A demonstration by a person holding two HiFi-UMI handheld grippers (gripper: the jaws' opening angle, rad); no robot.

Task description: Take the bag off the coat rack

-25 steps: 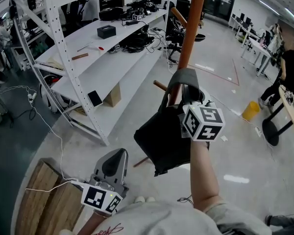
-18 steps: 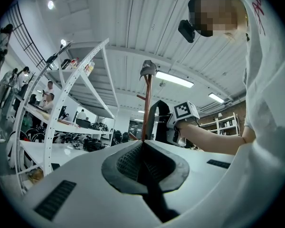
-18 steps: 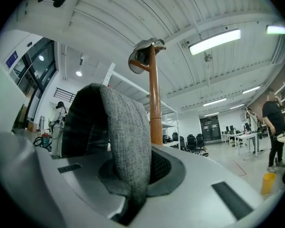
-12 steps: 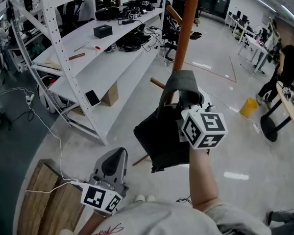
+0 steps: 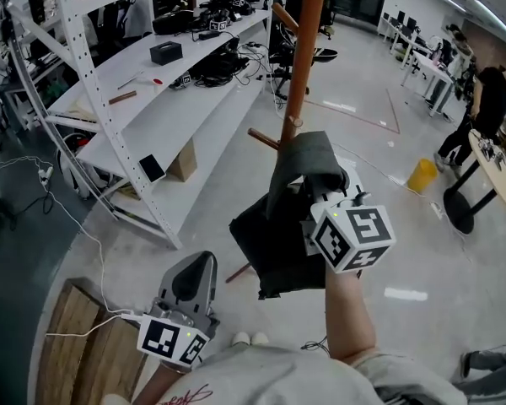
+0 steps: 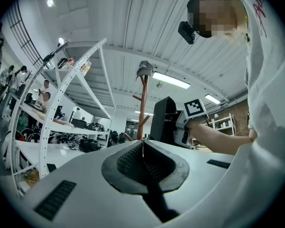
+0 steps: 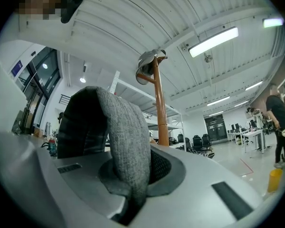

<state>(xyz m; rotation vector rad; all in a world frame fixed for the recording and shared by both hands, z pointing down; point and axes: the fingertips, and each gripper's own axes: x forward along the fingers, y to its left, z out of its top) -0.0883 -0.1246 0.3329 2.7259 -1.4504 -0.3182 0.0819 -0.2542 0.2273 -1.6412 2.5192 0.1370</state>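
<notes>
In the head view a black bag (image 5: 270, 243) hangs by its grey strap (image 5: 308, 163) just in front of the brown coat rack (image 5: 299, 57). My right gripper (image 5: 327, 186) is shut on that strap and holds the bag up beside the pole, close to a lower peg (image 5: 266, 139). In the right gripper view the strap (image 7: 128, 141) is pinched between the jaws, with the rack (image 7: 159, 108) behind it. My left gripper (image 5: 196, 270) hangs low near my body, shut and empty. In the left gripper view the left gripper (image 6: 142, 142) points at the bag (image 6: 161, 120) and the rack (image 6: 143, 108).
White metal shelving (image 5: 152, 99) with cables and boxes stands left of the rack. A wooden board (image 5: 67, 344) and a white cable (image 5: 93, 251) lie on the floor at lower left. A yellow bin (image 5: 422, 175) and a person (image 5: 489, 99) are at the right.
My right gripper has drawn the bag a little down and towards me, away from the pole. The left gripper has stayed where it was.
</notes>
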